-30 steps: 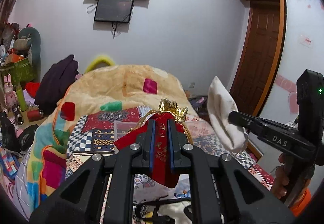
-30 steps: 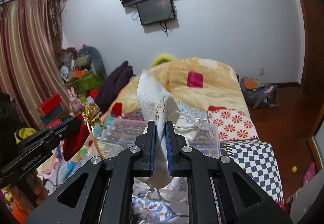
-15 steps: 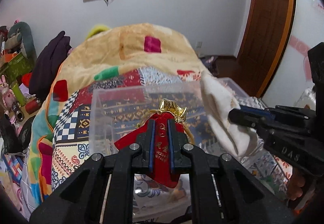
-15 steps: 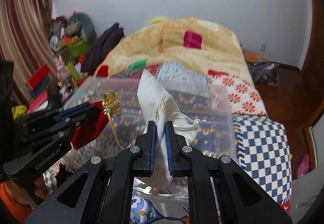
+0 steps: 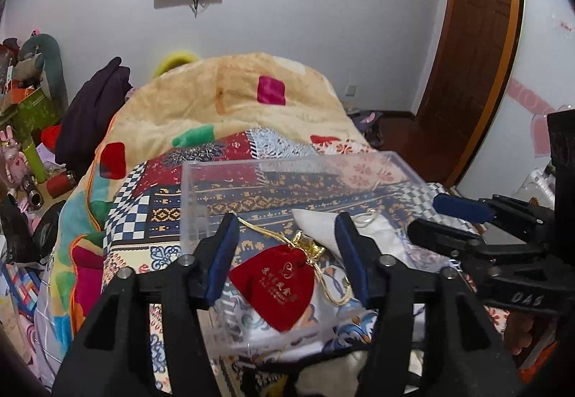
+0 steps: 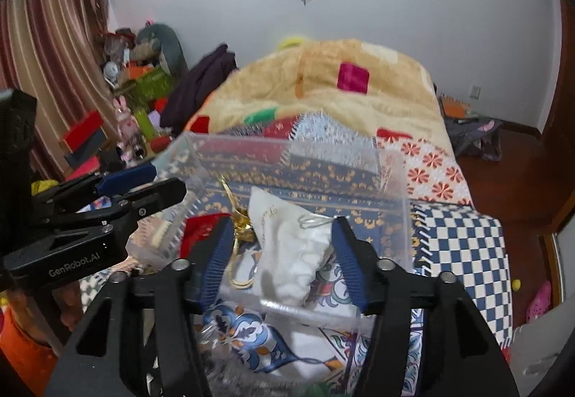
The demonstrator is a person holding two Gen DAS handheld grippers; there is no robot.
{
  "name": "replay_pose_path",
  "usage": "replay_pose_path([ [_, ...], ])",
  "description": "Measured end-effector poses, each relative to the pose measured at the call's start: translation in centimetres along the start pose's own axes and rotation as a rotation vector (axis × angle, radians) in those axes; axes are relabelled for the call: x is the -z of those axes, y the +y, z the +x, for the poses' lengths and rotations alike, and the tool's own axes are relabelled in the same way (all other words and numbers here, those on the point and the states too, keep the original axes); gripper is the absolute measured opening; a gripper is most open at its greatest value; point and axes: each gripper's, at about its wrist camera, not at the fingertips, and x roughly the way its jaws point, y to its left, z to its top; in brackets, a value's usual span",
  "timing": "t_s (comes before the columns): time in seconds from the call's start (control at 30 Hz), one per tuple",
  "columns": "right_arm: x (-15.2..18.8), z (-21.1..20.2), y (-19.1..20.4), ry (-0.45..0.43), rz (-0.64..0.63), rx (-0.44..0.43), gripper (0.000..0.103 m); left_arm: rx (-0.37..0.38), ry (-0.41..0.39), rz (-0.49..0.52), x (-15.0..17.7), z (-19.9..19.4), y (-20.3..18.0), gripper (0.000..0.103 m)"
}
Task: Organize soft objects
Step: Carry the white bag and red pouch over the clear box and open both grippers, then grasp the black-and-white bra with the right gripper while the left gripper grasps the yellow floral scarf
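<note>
In the left wrist view the left gripper [image 5: 285, 248] stands with its jaws spread wide and nothing between them; below it the red pouch [image 5: 275, 284] lies flat on the floor of the clear box [image 5: 194, 213], its gold tie trailing off toward the white pouch [image 5: 323, 228] just beside it. The right gripper [image 5: 452, 221] shows at the right edge, also parted and empty. In the right wrist view the right gripper [image 6: 280, 253] hangs over the same clear box [image 6: 402, 217], fingers apart, with the white pouch [image 6: 291, 249] slumped beneath it and the red pouch [image 6: 201, 228] to its left, partly hidden by a finger; the left gripper [image 6: 143, 188] sits at the box's left wall, open too. Both pouches look to be stowed, so this pair seems done (whether more soft things wait elsewhere I cannot tell). The box rests on a patterned quilt [image 6: 463, 239] on the bed, with a heaped blanket [image 6: 323, 88] behind; toys and boxes crowd the left, well apart. Nothing appears to block a lift-out except the box walls close around both grippers
</note>
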Motion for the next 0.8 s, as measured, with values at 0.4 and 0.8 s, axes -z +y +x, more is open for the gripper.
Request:
replay_pose_path([
  [0.4, 1.5, -5.0, 2.2, -0.097, -0.046, -0.051, 0.072, 0.013, -0.067, 0.040, 3.4, -6.0, -0.6, 0.077],
  [0.8, 7.0, -1.8, 3.5, 0.082, -0.088, -0.099, 0.071, -0.040, -0.005, 0.047, 8.8, -7.0, 0.0, 0.078],
])
